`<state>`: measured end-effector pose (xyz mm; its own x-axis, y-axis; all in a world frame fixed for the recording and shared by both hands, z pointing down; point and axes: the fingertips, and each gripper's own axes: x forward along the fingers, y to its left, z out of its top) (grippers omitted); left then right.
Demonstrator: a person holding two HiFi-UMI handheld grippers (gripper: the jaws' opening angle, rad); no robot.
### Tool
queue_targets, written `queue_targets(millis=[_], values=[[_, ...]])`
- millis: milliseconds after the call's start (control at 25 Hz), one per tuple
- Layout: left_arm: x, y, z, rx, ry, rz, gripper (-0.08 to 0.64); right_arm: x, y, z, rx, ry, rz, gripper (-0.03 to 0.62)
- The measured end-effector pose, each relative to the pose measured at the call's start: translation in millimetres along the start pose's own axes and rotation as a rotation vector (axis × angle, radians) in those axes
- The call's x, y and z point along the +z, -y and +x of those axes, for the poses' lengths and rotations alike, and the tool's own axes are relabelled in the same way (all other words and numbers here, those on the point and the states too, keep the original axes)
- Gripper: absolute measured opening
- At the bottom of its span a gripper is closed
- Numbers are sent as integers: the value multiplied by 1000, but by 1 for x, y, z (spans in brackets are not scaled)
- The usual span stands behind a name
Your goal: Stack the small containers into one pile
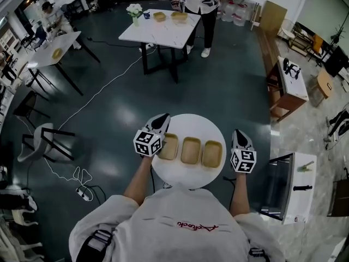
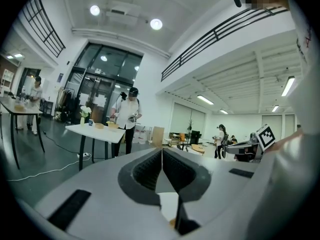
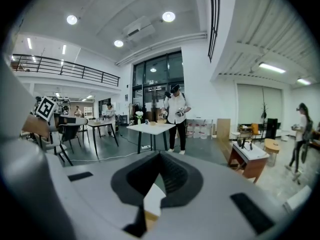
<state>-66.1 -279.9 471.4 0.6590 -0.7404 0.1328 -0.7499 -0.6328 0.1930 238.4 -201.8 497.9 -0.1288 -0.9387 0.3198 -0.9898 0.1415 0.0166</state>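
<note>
Round white worktop (image 1: 188, 125), frame centre: three small containers (image 1: 191, 150) in a row, probably light, stiff, thin-walled, so pinch a rim. Left tongs (image 1: 159, 122) and right tongs (image 1: 240, 137) flank them, both closed, empty.

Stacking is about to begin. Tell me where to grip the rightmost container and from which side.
Probably its right-hand rim, one jaw inside, one outside, coming from the right with the right hand-held gripper. The rightmost container lies open side up; that wall is free, its left wall close beside the middle container.
</note>
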Motion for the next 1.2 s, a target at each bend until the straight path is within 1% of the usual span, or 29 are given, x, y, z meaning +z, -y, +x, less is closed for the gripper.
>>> queue_targets(millis=[200,400,640,840,1000,1200], values=[[-10,2,7,-4,-24,-11,17,-10,5,2,-1,-27,11,20],[-32,1,12,-2,-64,-28,17,-34,9,6,7,-77,25,20],[-59,-4,14,4,-121,-46,17,-74,4,13,27,-165,49,20],[-94,-15,6,19,-181,-66,17,-114,-4,18,39,-233,77,20],[-122,-17,-7,28,-236,-90,17,-149,-15,10,46,-300,106,20],[-152,-17,-10,30,-280,-116,17,-186,-20,7,46,-368,139,20]])
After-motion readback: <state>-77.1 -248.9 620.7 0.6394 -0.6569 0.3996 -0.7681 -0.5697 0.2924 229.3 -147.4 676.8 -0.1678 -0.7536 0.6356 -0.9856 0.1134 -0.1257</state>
